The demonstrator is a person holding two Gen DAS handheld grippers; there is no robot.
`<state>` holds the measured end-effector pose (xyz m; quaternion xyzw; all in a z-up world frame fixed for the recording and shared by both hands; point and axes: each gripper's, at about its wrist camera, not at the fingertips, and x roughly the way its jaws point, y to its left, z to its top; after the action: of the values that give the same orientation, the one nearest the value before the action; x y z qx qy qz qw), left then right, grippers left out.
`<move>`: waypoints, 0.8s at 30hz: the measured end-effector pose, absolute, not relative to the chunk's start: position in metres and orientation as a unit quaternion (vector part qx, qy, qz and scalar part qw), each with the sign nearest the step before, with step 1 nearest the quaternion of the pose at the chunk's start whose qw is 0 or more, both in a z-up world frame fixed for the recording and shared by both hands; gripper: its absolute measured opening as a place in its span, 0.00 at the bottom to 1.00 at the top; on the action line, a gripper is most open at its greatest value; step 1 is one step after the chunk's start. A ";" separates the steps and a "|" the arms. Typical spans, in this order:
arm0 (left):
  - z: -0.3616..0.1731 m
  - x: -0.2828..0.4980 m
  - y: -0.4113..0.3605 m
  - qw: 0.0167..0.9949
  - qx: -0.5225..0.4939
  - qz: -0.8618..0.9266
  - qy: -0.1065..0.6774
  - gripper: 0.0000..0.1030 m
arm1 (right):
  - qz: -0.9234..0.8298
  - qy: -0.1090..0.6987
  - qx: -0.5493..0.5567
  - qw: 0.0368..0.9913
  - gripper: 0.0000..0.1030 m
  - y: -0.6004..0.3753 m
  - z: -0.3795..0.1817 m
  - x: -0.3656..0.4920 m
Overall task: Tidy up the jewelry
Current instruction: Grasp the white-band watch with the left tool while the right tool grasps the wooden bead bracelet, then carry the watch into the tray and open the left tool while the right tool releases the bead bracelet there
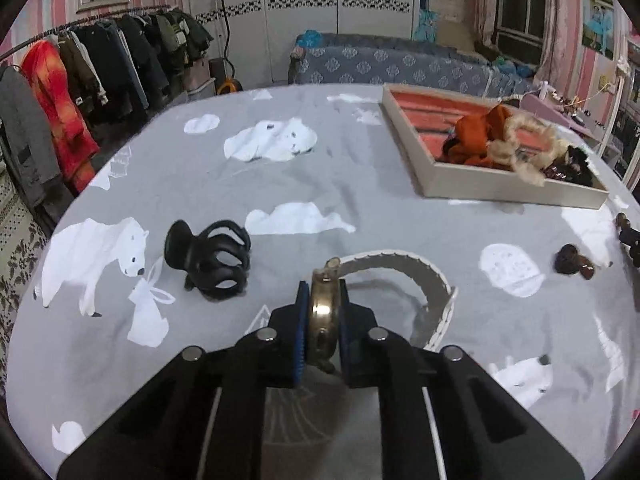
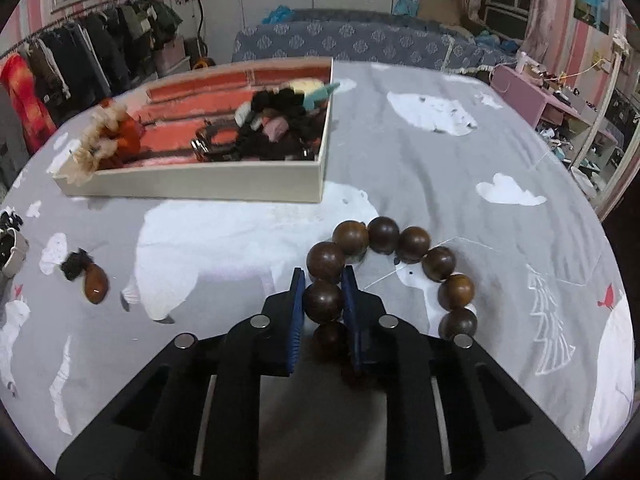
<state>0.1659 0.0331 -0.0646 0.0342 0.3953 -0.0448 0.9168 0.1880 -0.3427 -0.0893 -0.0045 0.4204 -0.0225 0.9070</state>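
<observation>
— So, how far along does this look to you?

— Partway, I'd say. The tray [image 2: 224, 188] on the bear-print bedspread [image 1: 320, 184] already has a heap in it: an orange scrunchie [image 1: 476, 136], a fuzzy cream one [image 1: 528, 152] and a dark pile of hair ties [image 2: 276, 128] at its other end.

— And the tongs?

— Both are nearly closed on something. The left gripper [image 1: 323, 312] pinches the metal case of a watch [image 1: 325, 312] edge-on between its blue pads, the white strap [image 1: 420, 276] curling off to the right, its far end on the cloth. The right gripper [image 2: 323, 304] squeezes one bead of a brown wooden bead bracelet [image 2: 400, 256]; the rest of the loop curves away to its right on the bedspread.

— Either one off the bed yet?

— I can't tell. Both sit well short of the tray.

— What's left?

— Those two need carrying over, I reckon. Then there's a black claw clip [image 1: 212, 260] just left of the watch, and a small brown clip [image 2: 94, 280] lying between the two grippers. Nothing near those.
</observation>
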 end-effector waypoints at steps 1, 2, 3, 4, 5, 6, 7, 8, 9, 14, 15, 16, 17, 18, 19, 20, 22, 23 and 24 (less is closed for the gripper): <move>-0.062 0.163 0.031 0.918 0.035 -0.048 0.393 0.13 | -0.020 0.411 -0.001 0.911 0.19 -0.342 -0.084 0.182; -0.059 0.160 0.029 0.919 0.036 -0.051 0.390 0.13 | -0.020 0.404 0.001 0.915 0.19 -0.341 -0.078 0.178; -0.056 0.157 0.025 0.920 0.039 -0.055 0.385 0.13 | -0.023 0.398 0.001 0.917 0.19 -0.340 -0.075 0.174; -0.054 0.155 0.023 0.921 0.039 -0.056 0.383 0.13 | -0.026 0.387 0.000 0.922 0.19 -0.340 -0.068 0.168; -0.051 0.153 0.021 0.923 0.037 -0.058 0.379 0.13 | -0.025 0.382 0.003 0.924 0.19 -0.339 -0.063 0.165; -0.047 0.151 0.019 0.925 0.036 -0.060 0.374 0.13 | -0.024 0.375 0.007 0.927 0.19 -0.339 -0.058 0.161; -0.043 0.148 0.017 0.926 0.037 -0.062 0.370 0.13 | -0.023 0.368 0.009 0.930 0.19 -0.339 -0.052 0.156; -0.039 0.146 0.015 0.928 0.037 -0.062 0.365 0.13 | -0.021 0.359 0.012 0.933 0.19 -0.339 -0.045 0.151; -0.033 0.143 0.012 0.930 0.041 -0.063 0.359 0.13 | -0.017 0.351 0.015 0.936 0.19 -0.338 -0.038 0.147; -0.010 0.131 0.003 0.940 0.047 -0.072 0.331 0.13 | 0.007 0.318 0.027 0.948 0.19 -0.333 -0.011 0.129; -0.004 0.128 0.001 0.942 0.045 -0.073 0.324 0.13 | 0.011 0.311 0.029 0.950 0.19 -0.331 -0.006 0.125; 0.001 0.125 0.000 0.944 0.044 -0.074 0.319 0.13 | 0.012 0.306 0.028 0.951 0.19 -0.327 -0.002 0.121; 0.005 0.123 -0.001 0.945 0.043 -0.075 0.314 0.13 | 0.013 0.303 0.027 0.953 0.19 -0.325 0.002 0.119; 0.010 0.120 -0.001 0.948 0.041 -0.075 0.308 0.13 | 0.015 0.300 0.025 0.953 0.19 -0.323 0.004 0.117; 0.015 0.118 -0.002 0.950 0.042 -0.074 0.302 0.13 | 0.015 0.297 0.021 0.955 0.19 -0.320 0.008 0.114; 0.019 0.116 -0.003 0.951 0.042 -0.074 0.298 0.13 | 0.015 0.293 0.015 0.956 0.19 -0.317 0.011 0.112; 0.026 0.113 -0.002 0.954 0.037 -0.073 0.289 0.13 | 0.013 0.287 0.009 0.958 0.19 -0.313 0.016 0.106; 0.029 0.112 -0.002 0.955 0.036 -0.073 0.286 0.13 | 0.014 0.284 0.009 0.959 0.19 -0.312 0.017 0.105; 0.030 0.111 -0.003 0.955 0.035 -0.073 0.284 0.13 | 0.013 0.281 0.008 0.959 0.19 -0.312 0.020 0.103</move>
<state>0.1110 -0.0026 0.0303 0.0349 0.2844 -0.0730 0.9553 0.1030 -0.3116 0.0197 0.0084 0.2814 0.0134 0.9595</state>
